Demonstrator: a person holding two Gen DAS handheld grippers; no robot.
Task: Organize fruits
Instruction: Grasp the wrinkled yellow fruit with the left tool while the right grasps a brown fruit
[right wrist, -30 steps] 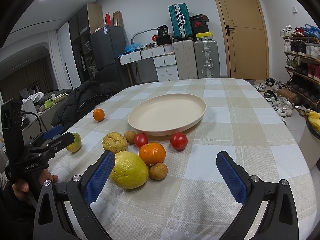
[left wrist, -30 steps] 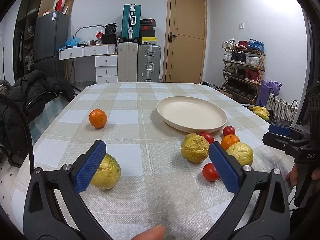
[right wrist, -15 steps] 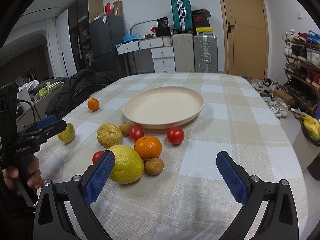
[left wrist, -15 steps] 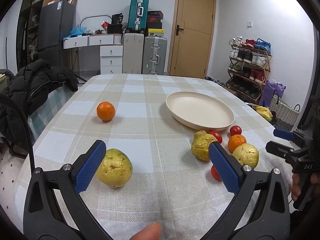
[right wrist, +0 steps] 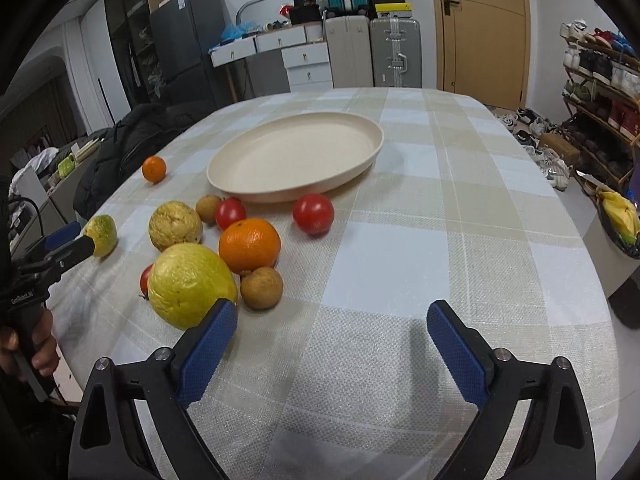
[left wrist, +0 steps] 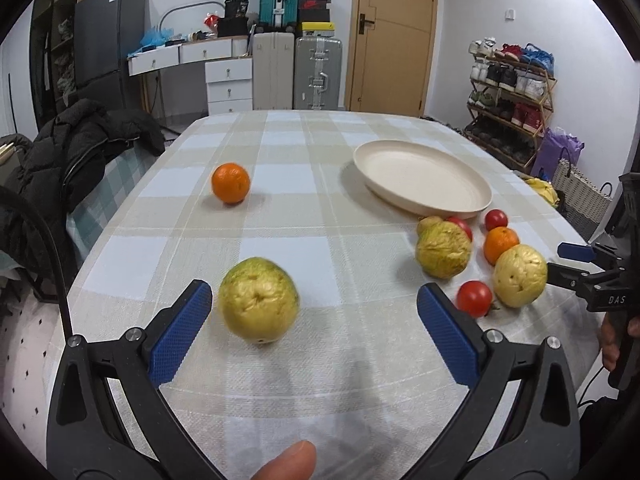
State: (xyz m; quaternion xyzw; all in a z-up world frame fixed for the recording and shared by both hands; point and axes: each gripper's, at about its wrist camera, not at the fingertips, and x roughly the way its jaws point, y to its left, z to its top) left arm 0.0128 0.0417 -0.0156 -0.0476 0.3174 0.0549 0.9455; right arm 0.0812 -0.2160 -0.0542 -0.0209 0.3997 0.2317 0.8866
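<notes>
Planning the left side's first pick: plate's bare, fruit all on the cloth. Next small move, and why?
Probably ease the left tool forward and slightly left, centring the lone yellow-green fruit. Its pads stand open, the fruit sits just ahead near the left pad, untouched. The plate holds nothing.

Lettering on the two grippers
"DAS" shows on the right gripper (left wrist: pixel 576 264); "GenRobot.AI" on the left gripper (right wrist: pixel 76 240).

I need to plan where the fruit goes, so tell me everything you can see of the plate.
The plate is round, cream, matte, plastic-looking, with a low raised rim. It sits flat and upright on the checked tablecloth, past the fruit cluster, and holds nothing. Two tomatoes lie close by its near rim; whether they touch it is unclear. Neither gripper is near it.
</notes>
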